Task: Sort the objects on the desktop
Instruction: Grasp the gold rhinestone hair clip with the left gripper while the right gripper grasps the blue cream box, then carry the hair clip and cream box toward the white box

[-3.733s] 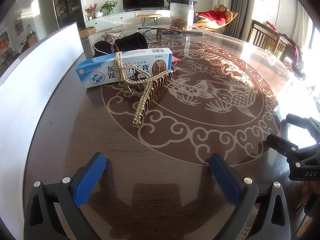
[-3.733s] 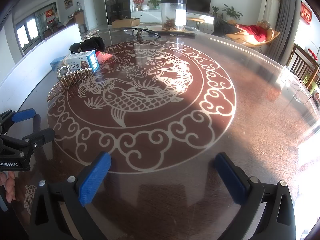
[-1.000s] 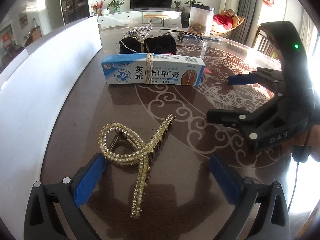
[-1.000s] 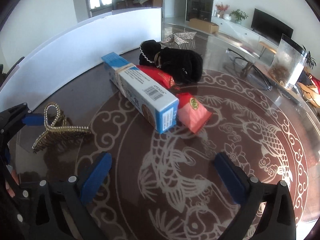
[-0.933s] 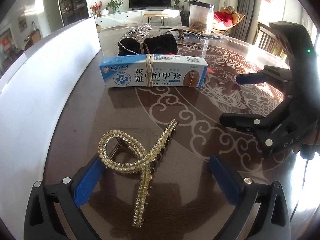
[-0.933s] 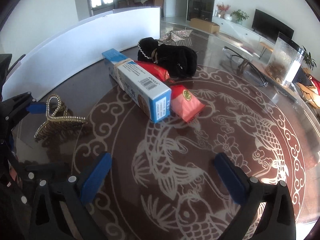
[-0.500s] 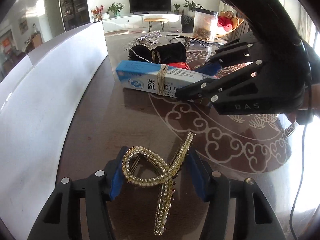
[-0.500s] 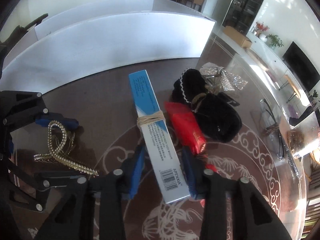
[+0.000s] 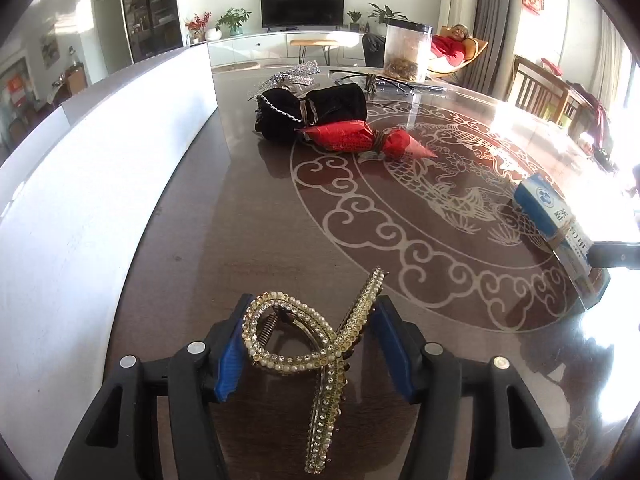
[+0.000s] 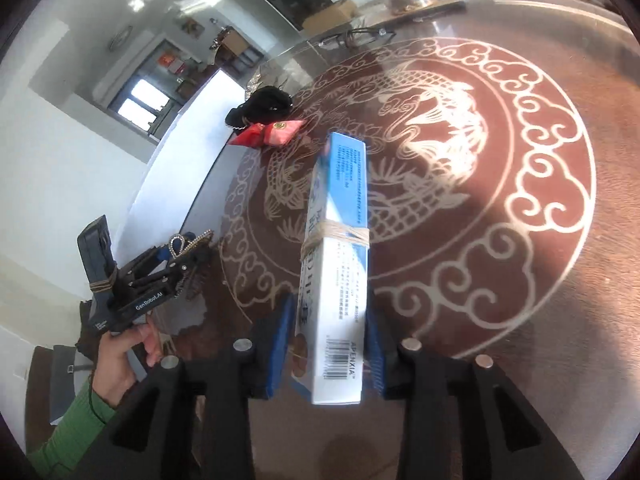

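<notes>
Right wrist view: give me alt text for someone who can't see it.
The right gripper clamps a blue-and-white box, bound with a rubber band, above the dark round table with its pale dragon pattern. At far left, the left gripper holds a jewelled hair claw.

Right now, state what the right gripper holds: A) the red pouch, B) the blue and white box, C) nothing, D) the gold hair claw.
B: in the right wrist view the right gripper has its blue pads against both sides of the blue and white box.
</notes>
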### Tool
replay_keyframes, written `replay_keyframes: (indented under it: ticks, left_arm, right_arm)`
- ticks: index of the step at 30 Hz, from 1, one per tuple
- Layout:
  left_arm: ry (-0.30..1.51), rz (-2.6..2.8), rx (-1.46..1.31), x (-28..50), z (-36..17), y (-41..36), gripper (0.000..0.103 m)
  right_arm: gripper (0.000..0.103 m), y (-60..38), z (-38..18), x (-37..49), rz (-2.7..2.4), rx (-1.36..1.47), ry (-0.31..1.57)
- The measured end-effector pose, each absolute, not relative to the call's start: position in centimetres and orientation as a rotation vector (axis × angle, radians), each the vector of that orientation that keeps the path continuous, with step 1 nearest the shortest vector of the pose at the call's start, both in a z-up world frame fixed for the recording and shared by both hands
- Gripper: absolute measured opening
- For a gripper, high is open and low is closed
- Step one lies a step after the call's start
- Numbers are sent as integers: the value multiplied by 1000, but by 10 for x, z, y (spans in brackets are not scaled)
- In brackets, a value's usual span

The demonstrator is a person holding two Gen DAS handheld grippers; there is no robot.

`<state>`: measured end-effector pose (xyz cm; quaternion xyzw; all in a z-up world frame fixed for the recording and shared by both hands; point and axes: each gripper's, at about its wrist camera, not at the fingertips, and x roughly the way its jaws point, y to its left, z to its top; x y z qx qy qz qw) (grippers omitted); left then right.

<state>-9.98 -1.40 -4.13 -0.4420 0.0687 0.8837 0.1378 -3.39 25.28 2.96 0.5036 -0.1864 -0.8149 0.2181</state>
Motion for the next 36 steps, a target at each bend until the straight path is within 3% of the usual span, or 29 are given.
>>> replay_keyframes:
  ticks: [1, 2, 5, 8, 12, 13, 25, 31, 33, 34, 35, 36]
  left_arm:
    - [209, 2548, -1278, -98, -42, -12, 66]
    - [222, 2541, -1279, -99, -43, -9, 72]
    - [230, 2526, -1289, -101, -45, -7, 86]
    - [231, 2522, -1304, -101, -46, -8, 92]
    - [236, 2504, -1307, -98, -47, -8, 98]
    - [245, 2497, -1313, -98, -49, -7, 103]
    - [252, 2475, -1323, -98, -49, -6, 103]
    - [399, 2253, -1360, -100, -47, -12, 103]
    - [406, 2245, -1379, -100, -42, -14, 85]
    - [406, 2260, -1382, -100, -37, -15, 58]
    - [376, 2254, -1394, -100, -35, -15, 48]
    - [372, 2255, -1412, -99, -35, -15, 48]
  right_arm:
    - [94, 254, 37, -27, -2338, 1391, -415]
    - [103, 251, 42, -22, -2396, 1382, -318]
    - [103, 229, 45, -22, -2440, 1362, -23]
    - [103, 201, 26, -41, -2518, 1444, 326]
    - [103, 212, 18, -55, -2590, 1485, 105]
    - [103, 214, 17, -56, -2615, 1474, 66]
    - [103, 200, 15, -58, -2695, 1395, 98]
    - [103, 200, 15, -58, -2695, 1395, 99]
    - [103, 200, 15, -58, -2695, 1395, 99]
    - [103, 200, 15, -58, -2695, 1395, 99]
    - [103, 200, 15, -58, -2695, 1395, 99]
    - [103, 201, 15, -58, -2695, 1395, 99]
